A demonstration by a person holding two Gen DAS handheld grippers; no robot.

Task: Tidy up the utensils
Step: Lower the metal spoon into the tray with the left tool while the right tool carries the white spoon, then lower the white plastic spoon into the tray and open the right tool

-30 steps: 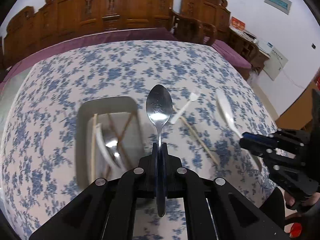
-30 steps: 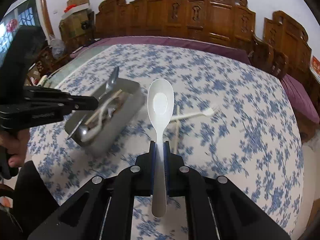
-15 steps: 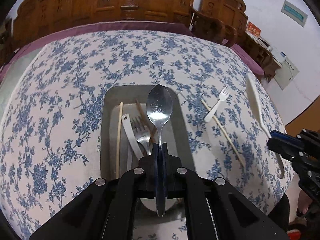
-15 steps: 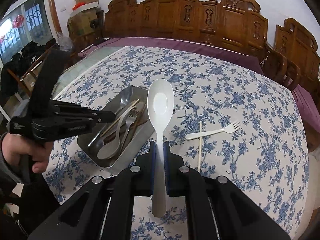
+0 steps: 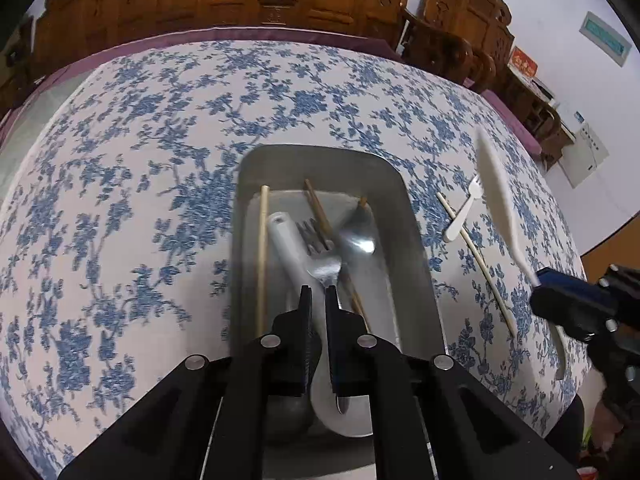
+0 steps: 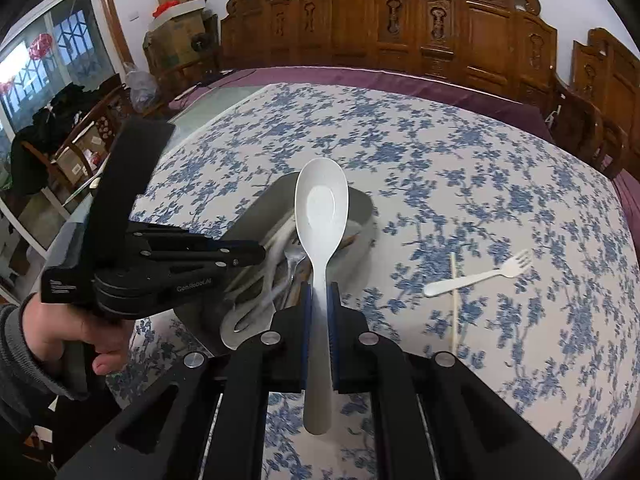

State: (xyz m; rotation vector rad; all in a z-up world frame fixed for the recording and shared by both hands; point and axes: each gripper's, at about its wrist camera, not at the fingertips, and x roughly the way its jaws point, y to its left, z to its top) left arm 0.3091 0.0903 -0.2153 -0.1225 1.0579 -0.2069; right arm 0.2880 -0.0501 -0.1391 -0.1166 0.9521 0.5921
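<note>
My left gripper [image 5: 316,298] hangs over the grey metal tray [image 5: 320,156], its jaws a narrow gap apart with nothing between them. The metal spoon [image 5: 360,236] lies in the tray, beside a metal fork [image 5: 326,268], a white spoon [image 5: 288,240] and chopsticks [image 5: 263,260]. My right gripper [image 6: 319,292] is shut on the handle of a white plastic spoon [image 6: 320,208], bowl forward, over the tray's [image 6: 360,204] right end. The left gripper [image 6: 256,254] shows there over the tray's other side. A white fork [image 6: 480,276] and one pale chopstick [image 6: 454,300] lie on the cloth to the right.
The round table wears a blue-flowered cloth [image 5: 160,160] with a purple border. Carved wooden chairs [image 6: 400,28] ring its far side. A hand in a grey sleeve [image 6: 60,328] holds the left gripper. Boxes and clutter stand by the window at left.
The left gripper has come down over the tray and let go of the metal spoon, which now lies in it. The right gripper has carried the white spoon leftward to the tray.
</note>
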